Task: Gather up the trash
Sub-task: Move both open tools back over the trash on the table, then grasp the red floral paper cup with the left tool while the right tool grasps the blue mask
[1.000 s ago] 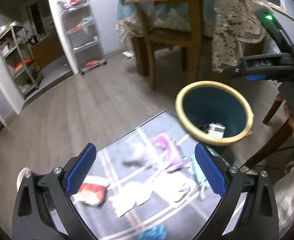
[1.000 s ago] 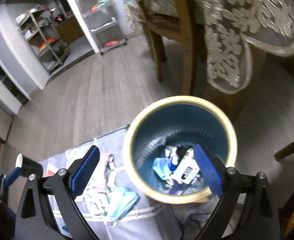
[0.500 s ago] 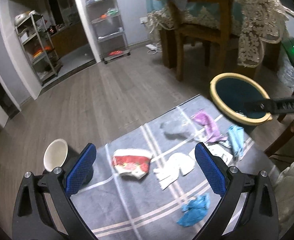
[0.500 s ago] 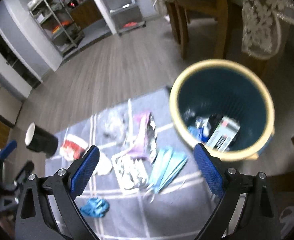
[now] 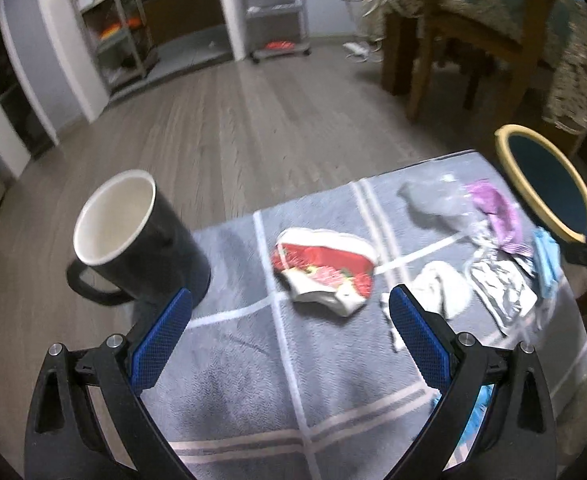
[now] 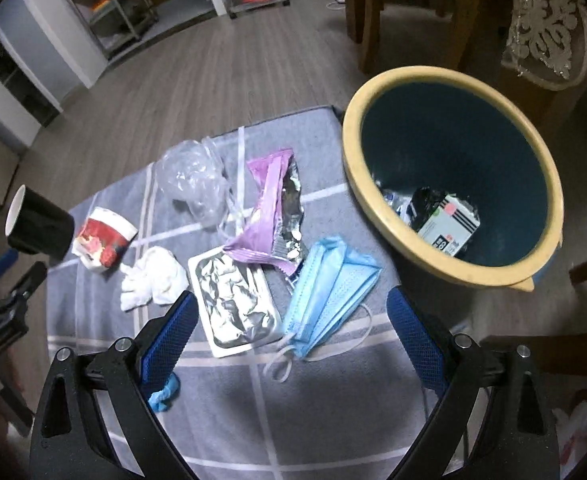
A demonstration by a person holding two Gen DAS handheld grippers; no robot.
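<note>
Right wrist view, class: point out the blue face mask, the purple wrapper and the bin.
blue face mask (image 6: 333,280), right wrist view, pleated middle.
purple wrapper (image 6: 267,208), right wrist view, purple outer face.
bin (image 6: 367,192), right wrist view, yellow rim.

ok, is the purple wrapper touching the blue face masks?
Touching. The right wrist view shows the purple wrapper's lower edge lying over the top corner of the blue face masks, no mat visible between them.

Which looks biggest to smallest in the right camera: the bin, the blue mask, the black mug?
1. Bin, by far.
2. Blue mask.
3. Black mug, though it sits farther from the camera, so its true size is unsure.
</note>
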